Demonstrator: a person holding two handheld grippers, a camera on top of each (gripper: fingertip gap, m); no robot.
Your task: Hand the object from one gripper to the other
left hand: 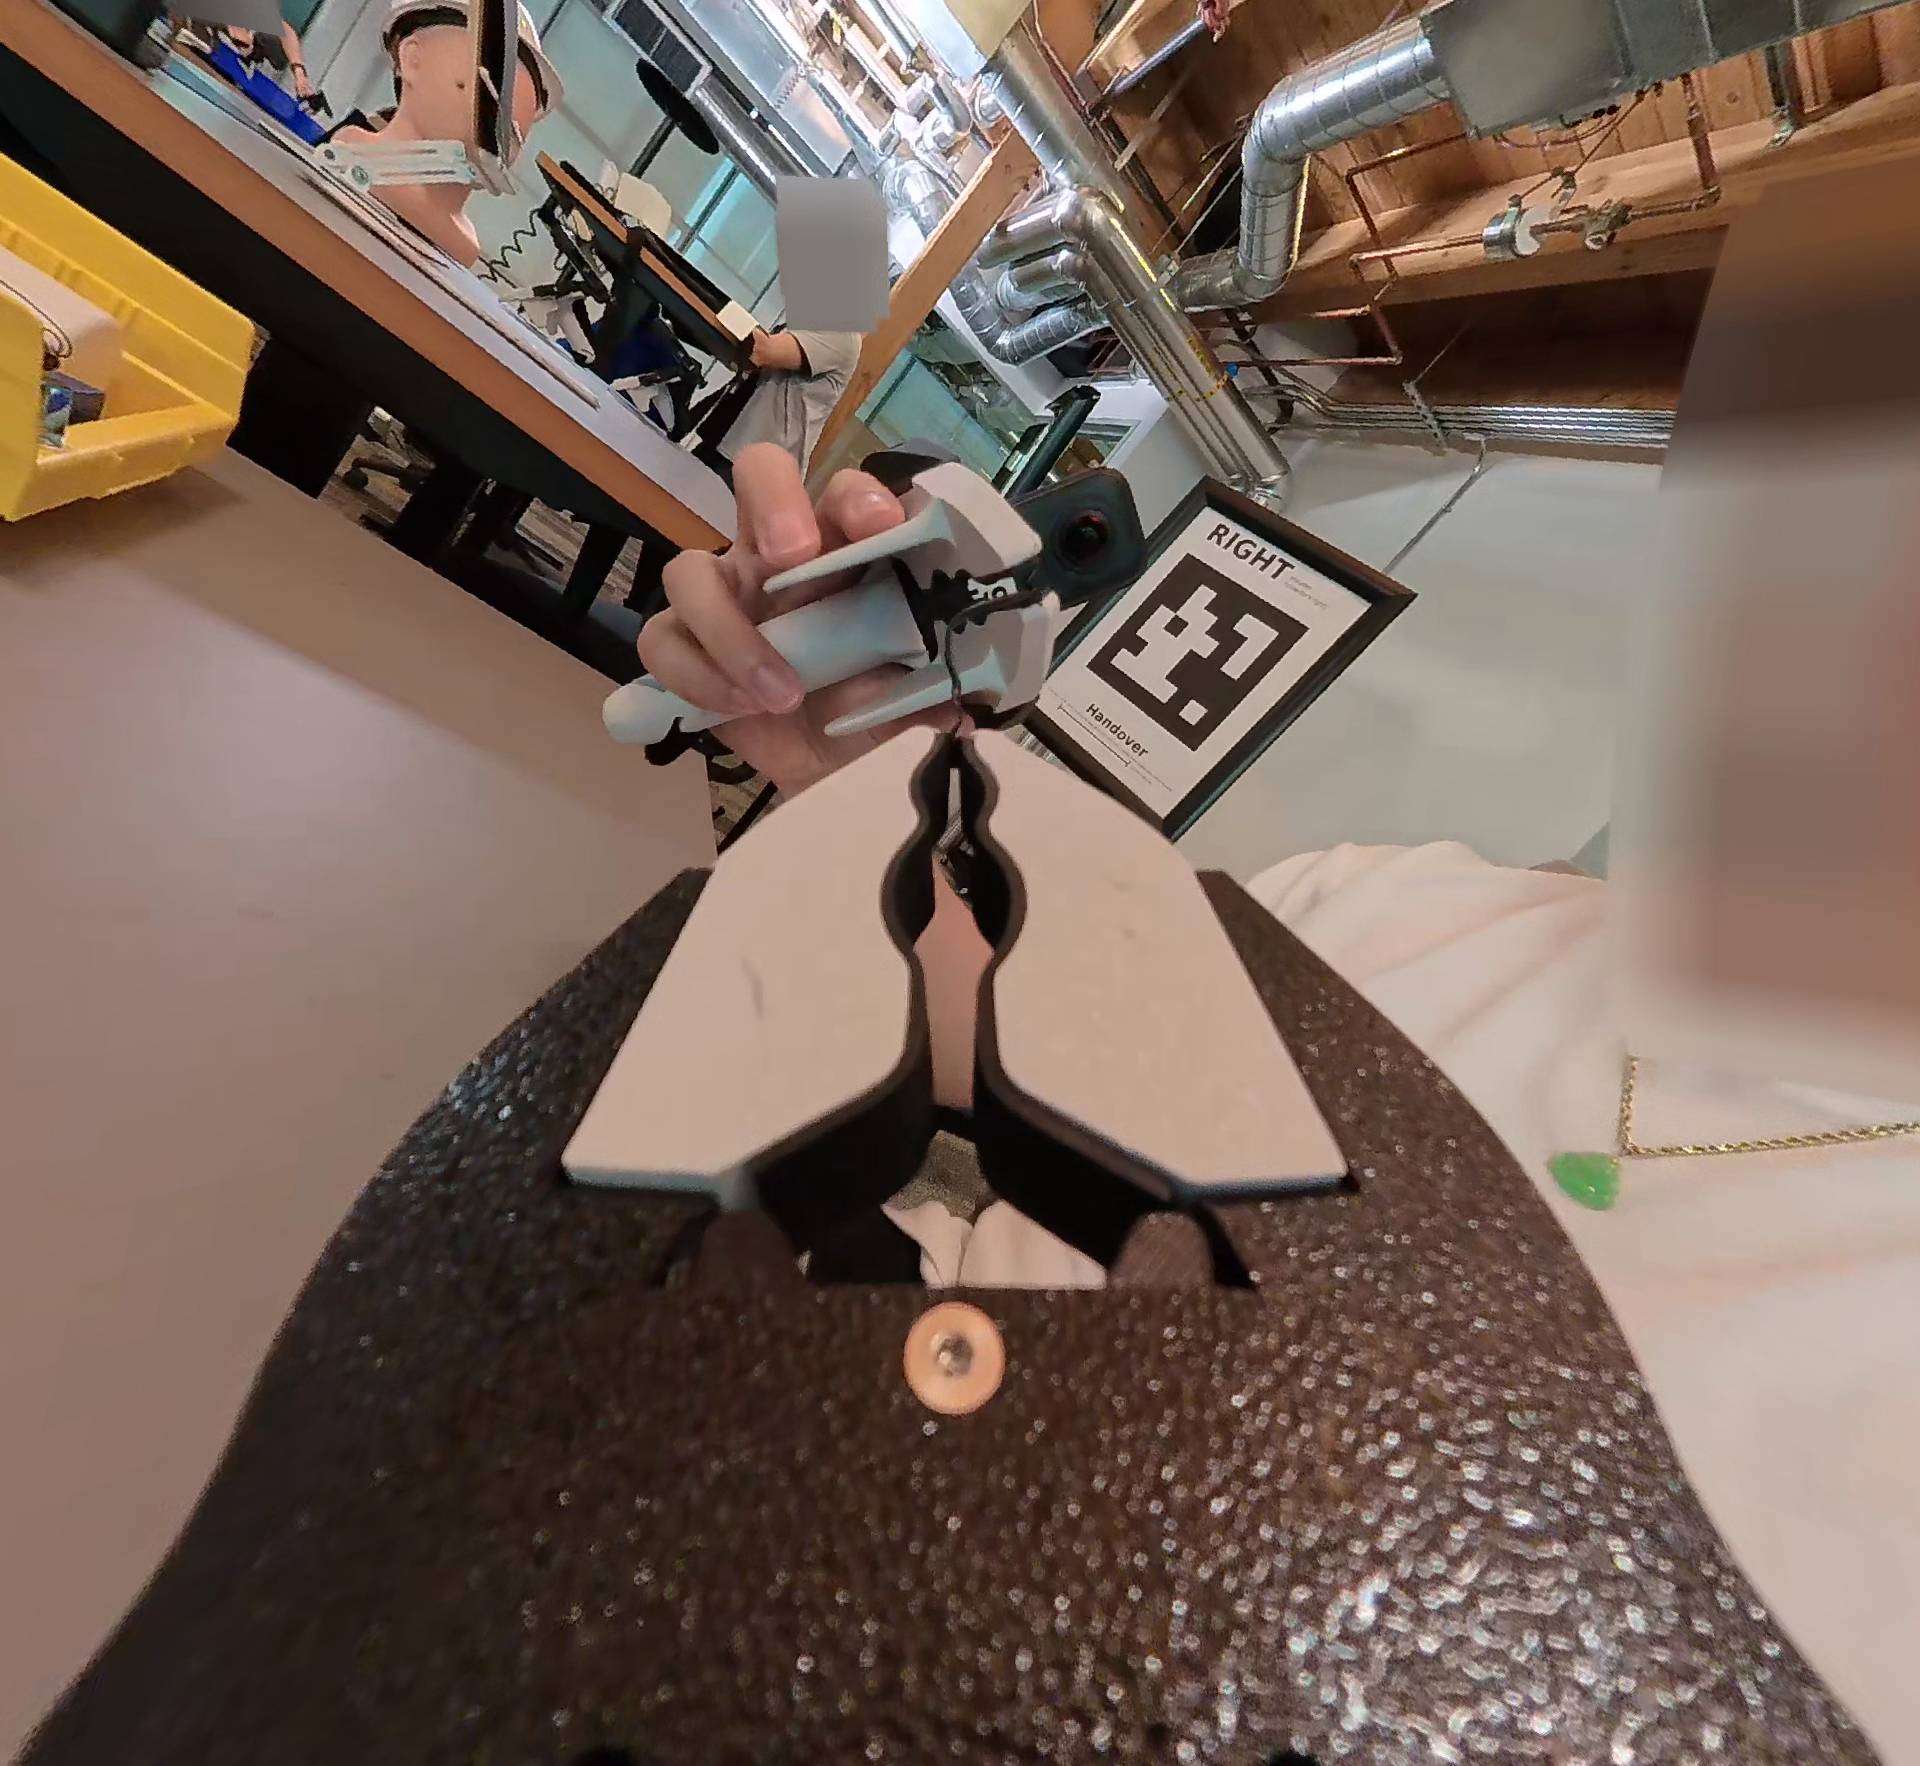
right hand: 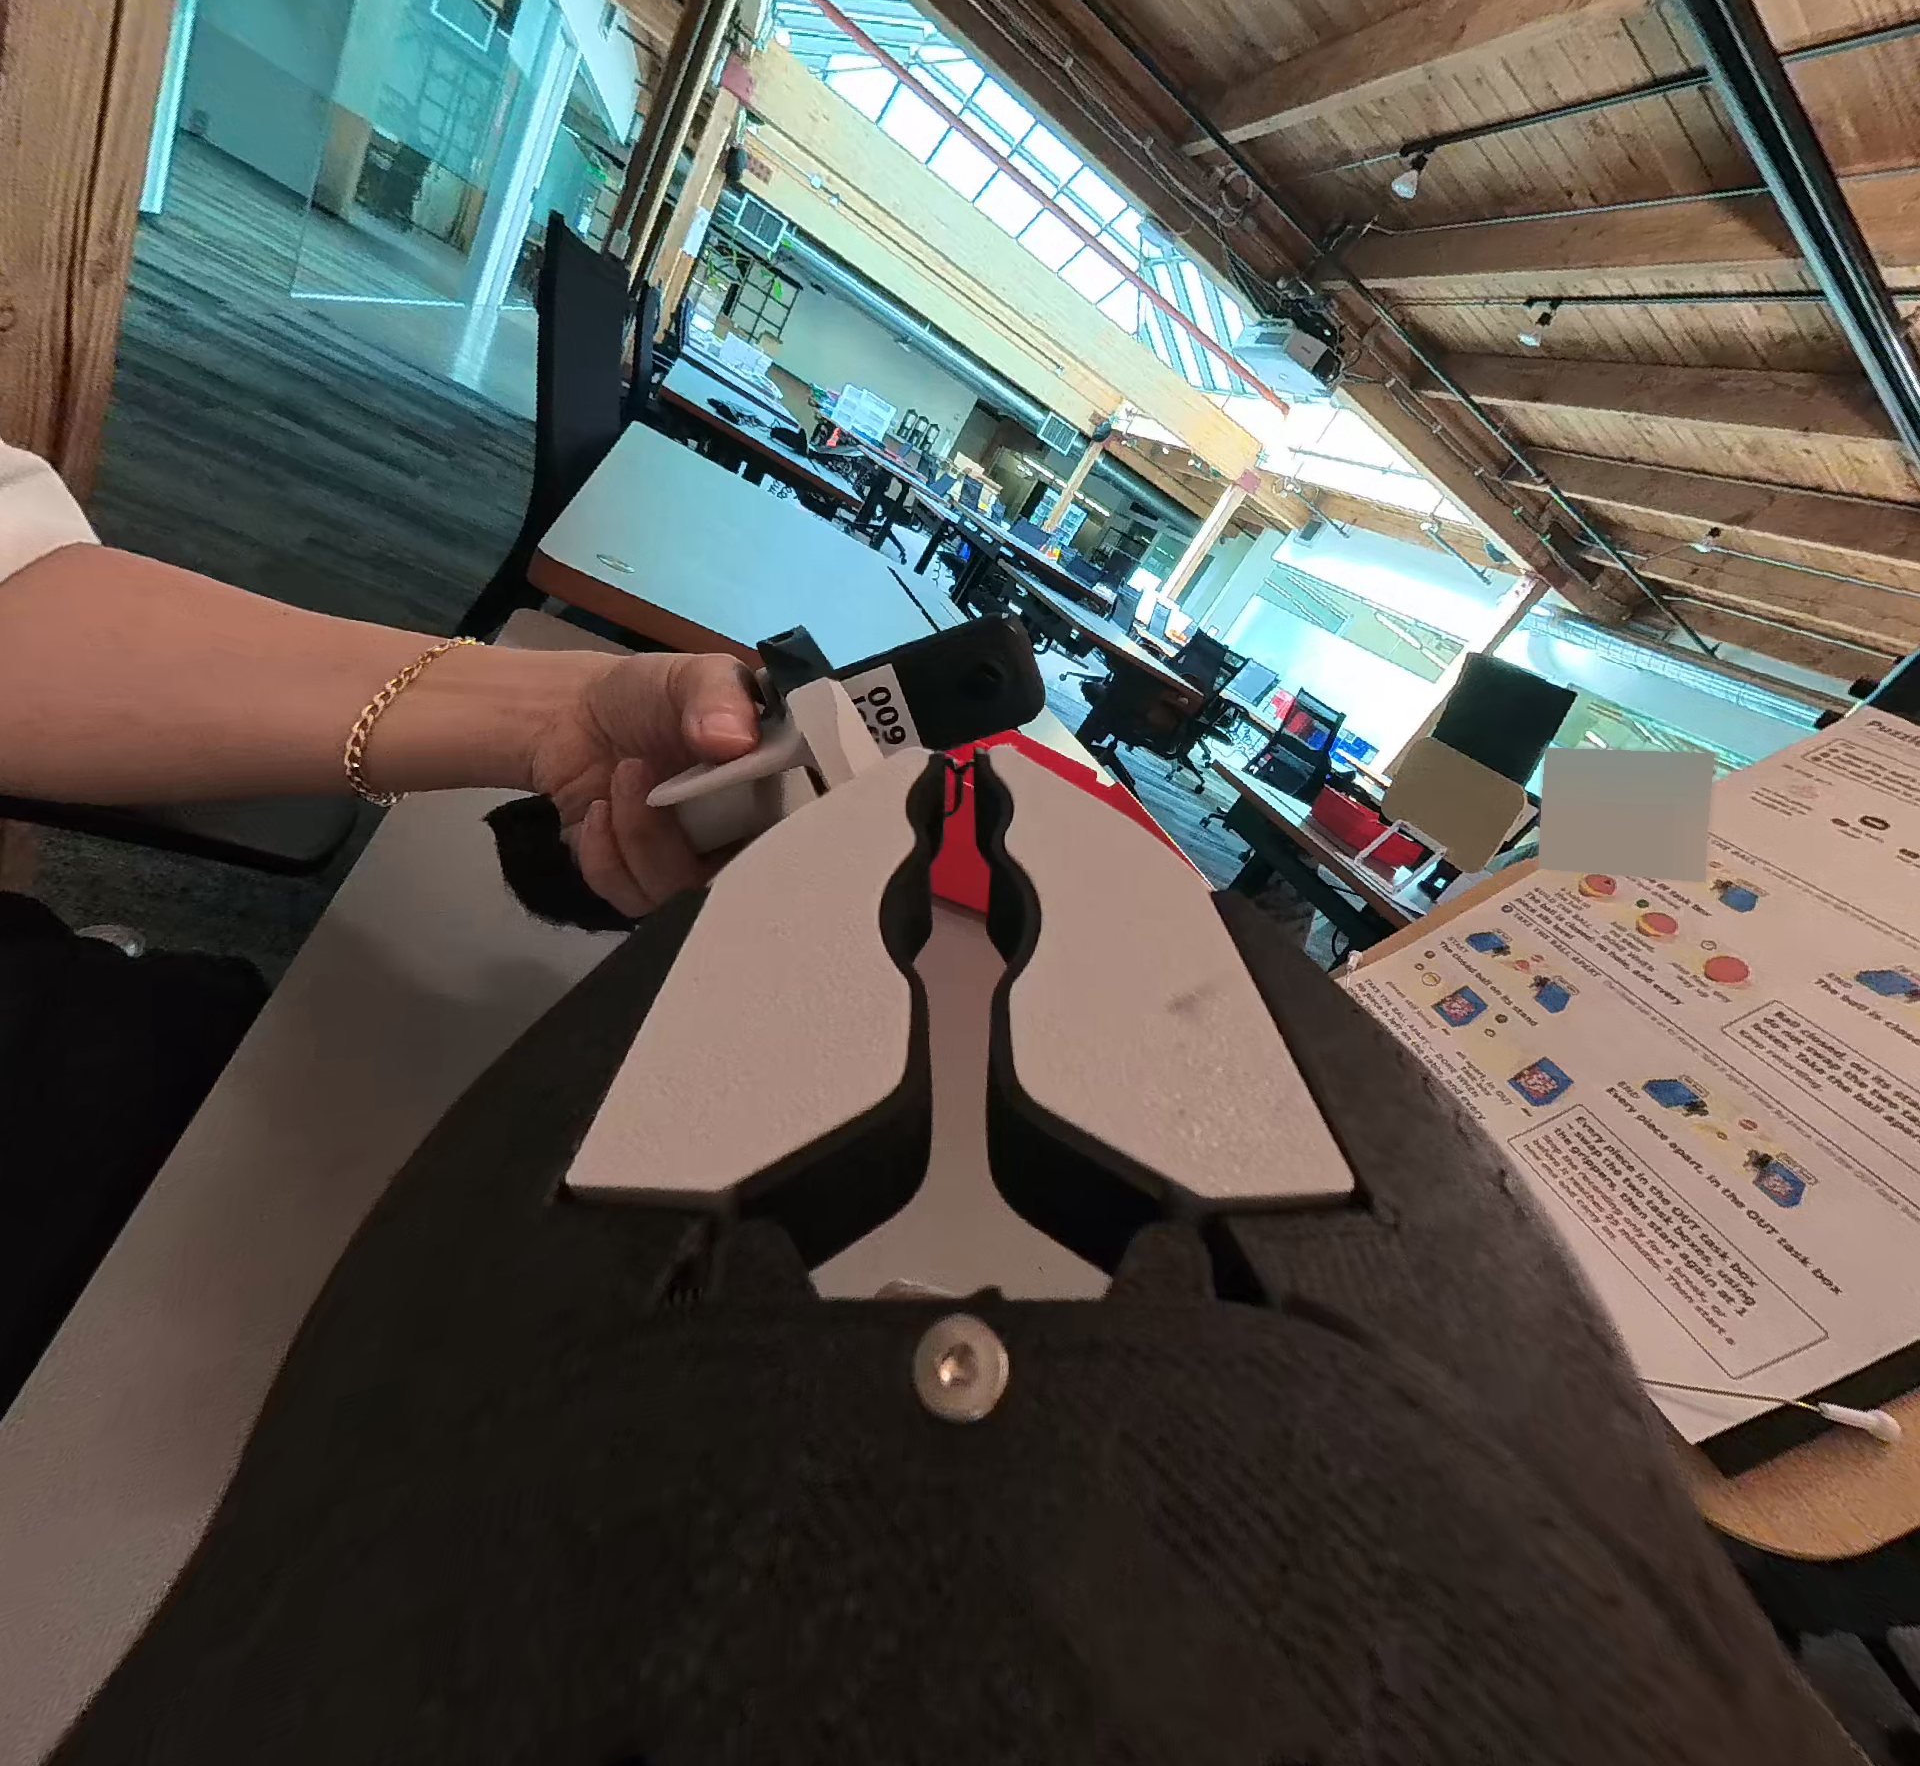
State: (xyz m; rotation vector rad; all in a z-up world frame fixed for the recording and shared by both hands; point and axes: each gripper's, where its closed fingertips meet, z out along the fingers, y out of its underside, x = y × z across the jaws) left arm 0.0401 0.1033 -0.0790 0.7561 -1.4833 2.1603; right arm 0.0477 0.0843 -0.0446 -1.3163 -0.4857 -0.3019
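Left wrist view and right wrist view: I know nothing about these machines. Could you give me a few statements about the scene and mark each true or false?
1. A yellow bin sits on a table. True.
2. The hand holding the left tool wears a gold bracelet. True.
3. The mannequin head wears a red hard hat. False: the hat is white.
4. The sheet beside the right tool is blank. False: it is printed with pictures and text.
5. A thin black cord runs by the left tool's tips. True.
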